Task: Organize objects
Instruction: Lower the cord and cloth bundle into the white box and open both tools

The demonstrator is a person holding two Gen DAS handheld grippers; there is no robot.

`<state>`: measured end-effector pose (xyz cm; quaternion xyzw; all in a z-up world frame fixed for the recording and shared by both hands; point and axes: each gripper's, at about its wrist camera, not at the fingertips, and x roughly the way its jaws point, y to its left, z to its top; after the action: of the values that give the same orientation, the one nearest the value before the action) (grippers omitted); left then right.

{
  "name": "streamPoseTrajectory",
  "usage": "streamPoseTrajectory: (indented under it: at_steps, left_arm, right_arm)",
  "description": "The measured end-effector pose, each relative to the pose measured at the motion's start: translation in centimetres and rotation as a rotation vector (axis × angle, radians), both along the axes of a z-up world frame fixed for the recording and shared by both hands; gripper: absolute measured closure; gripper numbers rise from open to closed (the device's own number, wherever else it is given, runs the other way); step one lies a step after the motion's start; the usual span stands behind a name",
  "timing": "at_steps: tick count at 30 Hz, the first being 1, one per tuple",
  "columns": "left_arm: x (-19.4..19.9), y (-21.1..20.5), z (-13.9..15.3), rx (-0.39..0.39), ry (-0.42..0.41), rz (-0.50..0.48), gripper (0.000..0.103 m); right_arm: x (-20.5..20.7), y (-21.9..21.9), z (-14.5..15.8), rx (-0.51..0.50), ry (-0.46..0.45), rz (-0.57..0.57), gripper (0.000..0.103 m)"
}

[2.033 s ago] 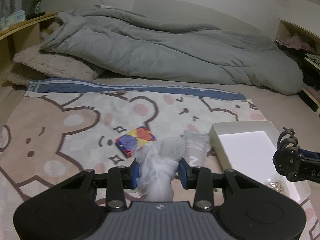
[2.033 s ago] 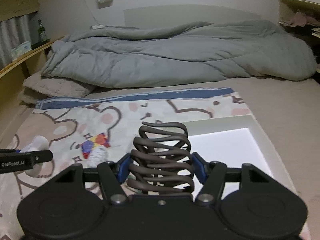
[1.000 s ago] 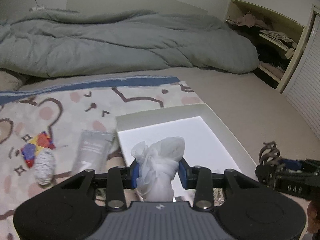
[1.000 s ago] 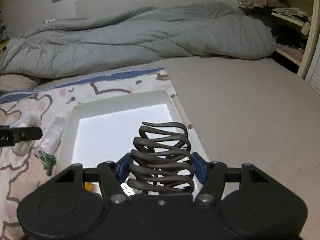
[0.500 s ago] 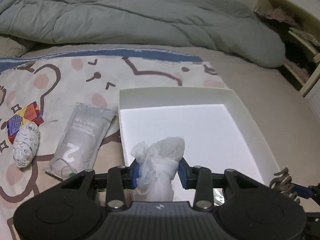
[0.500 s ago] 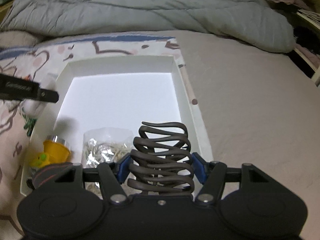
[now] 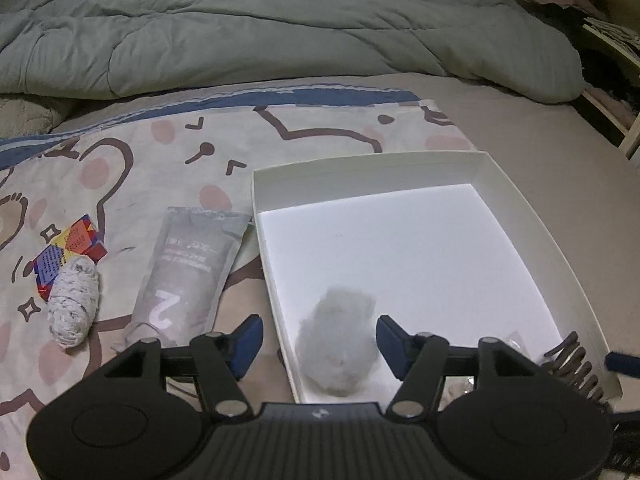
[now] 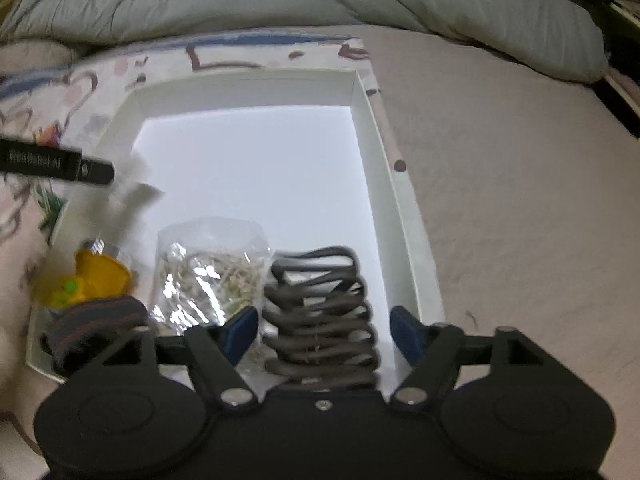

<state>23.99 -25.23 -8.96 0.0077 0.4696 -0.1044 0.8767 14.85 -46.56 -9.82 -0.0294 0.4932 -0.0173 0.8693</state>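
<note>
Left wrist view: our left gripper [image 7: 318,340] was opening, its pads clear of the white mesh puff [image 7: 338,346], which lay blurred inside the white box [image 7: 576,292]. Right wrist view: our right gripper [image 8: 320,334] was opening too, the brown hair claw [image 8: 320,316] loose between its jaws, over the box's near right corner.

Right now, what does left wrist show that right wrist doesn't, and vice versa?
Only left wrist: the grey pouch, the speckled yarn ball and the colourful small box on the printed blanket, outside the white box; the left hand-held gripper opening, pads clear of the white mesh puff.

Only right wrist: the clear bag, yellow item and dark band inside the box; the right hand-held gripper opening around the brown hair claw.

Both: box, claw, grey duvet.
</note>
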Motion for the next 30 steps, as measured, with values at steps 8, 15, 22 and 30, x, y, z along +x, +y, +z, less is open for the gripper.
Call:
streamPoseTrajectory:
  at_steps: [8,15,22,30]
  left_arm:
    - [-0.5,0.7,1.2,0.012,-0.007,-0.021,0.039]
    - [-1.4,1.0,2.5,0.018,-0.015,-0.049,0.038]
    - [-3.0,1.5,4.7,0.031,-0.046,-0.092,0.039]
    - [-5.3,2.4,7.4,0.046,-0.101,-0.112,0.022]
  right_arm:
    - [-0.3,-0.7,2.2,0.065,-0.063,-0.089,0.026]
    - [-0.8,-0.4,3.7,0.09,-0.1,-0.151,0.027]
    - [-1.5,0.4,5.9,0.111,-0.167,-0.196,0.027]
    - [-2.7,1.8,7.7,0.09,-0.2,-0.217,0.025]
